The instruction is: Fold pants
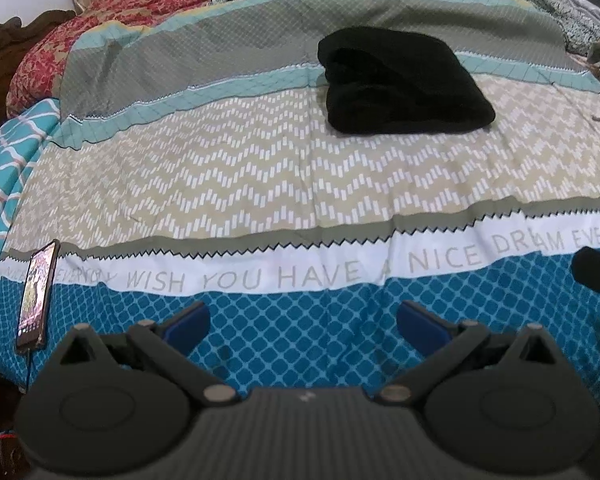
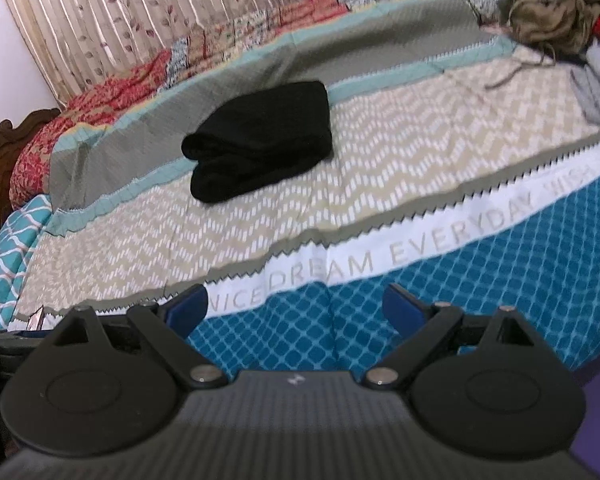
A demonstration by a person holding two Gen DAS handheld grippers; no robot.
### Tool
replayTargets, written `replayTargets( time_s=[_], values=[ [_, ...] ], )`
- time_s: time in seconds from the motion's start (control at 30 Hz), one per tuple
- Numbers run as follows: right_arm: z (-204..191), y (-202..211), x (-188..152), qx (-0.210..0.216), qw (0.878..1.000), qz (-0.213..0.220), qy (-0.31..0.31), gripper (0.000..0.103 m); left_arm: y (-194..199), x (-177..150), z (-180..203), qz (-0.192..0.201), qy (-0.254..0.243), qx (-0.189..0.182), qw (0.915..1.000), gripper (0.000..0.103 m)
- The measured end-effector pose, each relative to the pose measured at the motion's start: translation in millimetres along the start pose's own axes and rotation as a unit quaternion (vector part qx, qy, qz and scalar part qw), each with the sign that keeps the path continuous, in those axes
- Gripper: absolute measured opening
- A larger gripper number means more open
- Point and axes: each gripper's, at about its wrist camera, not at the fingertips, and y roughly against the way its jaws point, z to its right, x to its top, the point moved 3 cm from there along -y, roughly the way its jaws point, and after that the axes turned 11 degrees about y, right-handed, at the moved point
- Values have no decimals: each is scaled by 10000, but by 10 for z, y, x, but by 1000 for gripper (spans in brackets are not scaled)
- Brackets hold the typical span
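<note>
So, quick rundown of what both my wrist cams are giving me:

Pants: black pants [image 1: 404,84] lie folded into a thick, compact bundle on the bedspread [image 1: 260,184], sitting across the line where the teal stripe meets the beige zigzag band. Nothing is touching them. In the right wrist view the same bundle [image 2: 260,140] sits left of centre.

Left gripper: my left gripper [image 1: 303,326] hangs over the blue diamond-patterned strip at the near edge of the bed, well apart from the pants – blue-padded fingers [image 1: 188,322] spread wide with nothing between them.

Right gripper: my right gripper [image 2: 296,308] is much the same – jaws apart, empty, over the same blue strip and the white band with the grey lettering. That view is a bit blurry.

Phone: a smartphone [image 1: 38,294] lies at the near left edge of the bed with its screen lit and a cable running off its lower end.

Far side: a red floral quilt [image 1: 100,20] is bunched along the back left, with a pleated curtain [image 2: 140,20] behind it.

Right side: a crumpled olive-tan garment [image 2: 556,4] is heaped at the far right of the bed, with a grey cloth [image 2: 598,88] just beside it.

Headboard: carved dark wood [image 2: 4,144] shows at the left edge.
</note>
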Motion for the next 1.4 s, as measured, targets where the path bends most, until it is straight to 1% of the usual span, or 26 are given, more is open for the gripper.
replayTargets(
  time_s=[0.37,0.67,1.4],
  values=[
    [-81,16,34,-65,9999,130,56,96,79,31,-9,53,54,-87,9999,103],
    [-125,35,42,-83,9997,190,84,96,111,39,-13,102,66,-71,9999,103],
    [-80,53,25,-172,9995,248,-80,96,94,9,-5,64,54,-29,10000,103]
  ],
)
